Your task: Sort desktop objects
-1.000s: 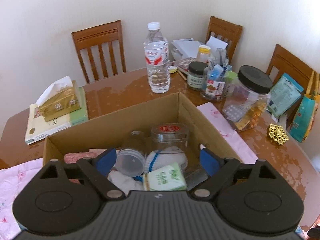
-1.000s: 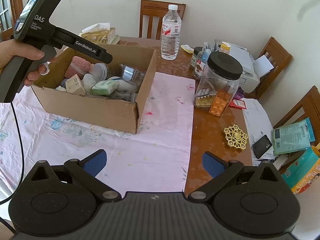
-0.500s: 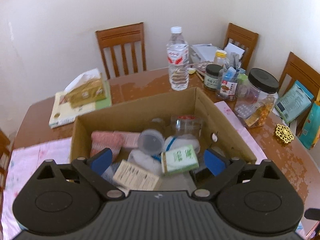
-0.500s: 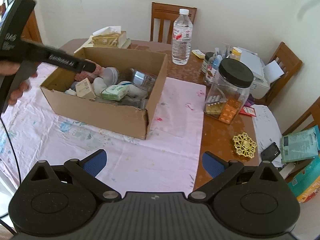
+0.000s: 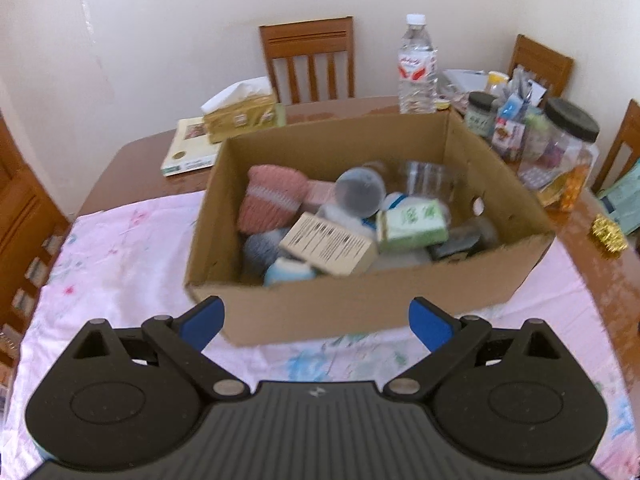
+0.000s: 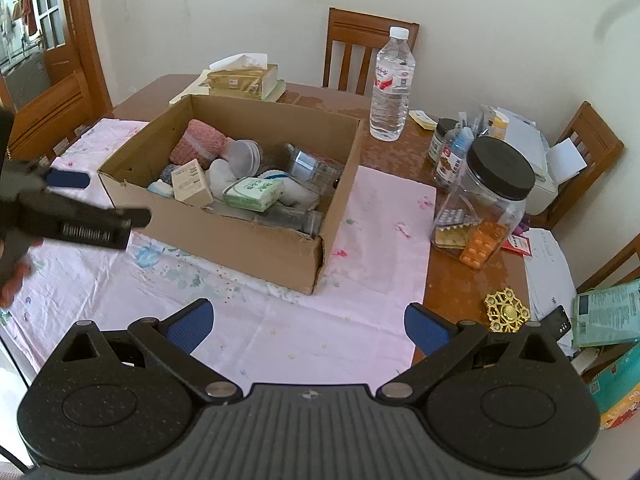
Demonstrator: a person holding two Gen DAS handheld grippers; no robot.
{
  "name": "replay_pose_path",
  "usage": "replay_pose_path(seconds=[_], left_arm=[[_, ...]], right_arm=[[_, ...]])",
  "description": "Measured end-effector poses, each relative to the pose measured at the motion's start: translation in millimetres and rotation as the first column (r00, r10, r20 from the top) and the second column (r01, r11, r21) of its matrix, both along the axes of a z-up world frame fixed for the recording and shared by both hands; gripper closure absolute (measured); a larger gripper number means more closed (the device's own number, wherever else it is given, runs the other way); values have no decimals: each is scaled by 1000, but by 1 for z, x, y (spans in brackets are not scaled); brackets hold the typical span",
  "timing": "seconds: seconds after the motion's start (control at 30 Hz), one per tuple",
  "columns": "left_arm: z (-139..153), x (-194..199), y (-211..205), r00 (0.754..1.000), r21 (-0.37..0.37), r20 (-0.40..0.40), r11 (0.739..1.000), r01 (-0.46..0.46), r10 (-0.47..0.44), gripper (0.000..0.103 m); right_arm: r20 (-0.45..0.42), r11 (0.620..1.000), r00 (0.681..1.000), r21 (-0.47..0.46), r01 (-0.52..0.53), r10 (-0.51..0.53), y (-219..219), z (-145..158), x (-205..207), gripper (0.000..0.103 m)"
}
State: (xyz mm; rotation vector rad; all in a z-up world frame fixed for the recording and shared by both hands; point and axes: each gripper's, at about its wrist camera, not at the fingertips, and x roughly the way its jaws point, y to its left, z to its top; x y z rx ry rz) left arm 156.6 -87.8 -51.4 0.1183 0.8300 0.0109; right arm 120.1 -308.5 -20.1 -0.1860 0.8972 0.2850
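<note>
Left gripper: jaws spread wide, nothing between them; held in front of the near wall of the box. In the right wrist view it shows only as a blurred dark bar at the left edge, lettering unreadable.
Right gripper: jaws spread wide, empty; over the cloth, on the near side of the box.
Hand: only blurred fingers show at the frame edge, under the left gripper's handle.
Cardboard box: open top, stands on the pink cloth; its contents are piled and partly cover each other.
Box contents, legible: pink knitted piece at the back left; beige carton with a barcode, tilted; green tissue pack beside it; round clear lid behind.
Box contents, unclear: white, grey and pale blue soft things under the carton; clear containers at the back right, outlines smeared in the left wrist view.
Water bottle: upright on the bare table behind the box.
Large jar: black lid, blister packs inside; smaller jars behind it overlap, labels unreadable.
Gold ornament: on the wood, right of the cloth.
Tissue box: on a book, behind the box's left corner.
</note>
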Motion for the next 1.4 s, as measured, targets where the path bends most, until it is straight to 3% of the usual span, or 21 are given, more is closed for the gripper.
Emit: replay_pose_path(seconds=[0.13, 0.57, 0.73, 0.97, 1.4], left_arm=[[-8, -12, -2, 1000, 14, -13, 1000, -15, 15, 4], [12, -28, 15, 997, -147, -69, 988, -46, 36, 4], [23, -22, 20, 996, -109, -80, 993, -36, 27, 4], [33, -9, 34, 995, -178, -97, 983, -35, 18, 4], [36, 8, 48, 994, -152, -110, 988, 1, -18, 4]], right_arm=[[-14, 1000, 1000, -1, 12, -12, 6, -1, 5, 0], [-55, 998, 997, 16, 61, -60, 39, -2, 16, 0], [-43, 996, 995, 21, 86, -85, 48, 4, 20, 0], [-17, 993, 993, 14, 117, -117, 60, 14, 26, 0], [5, 984, 984, -2, 179, -179, 78, 26, 26, 0]])
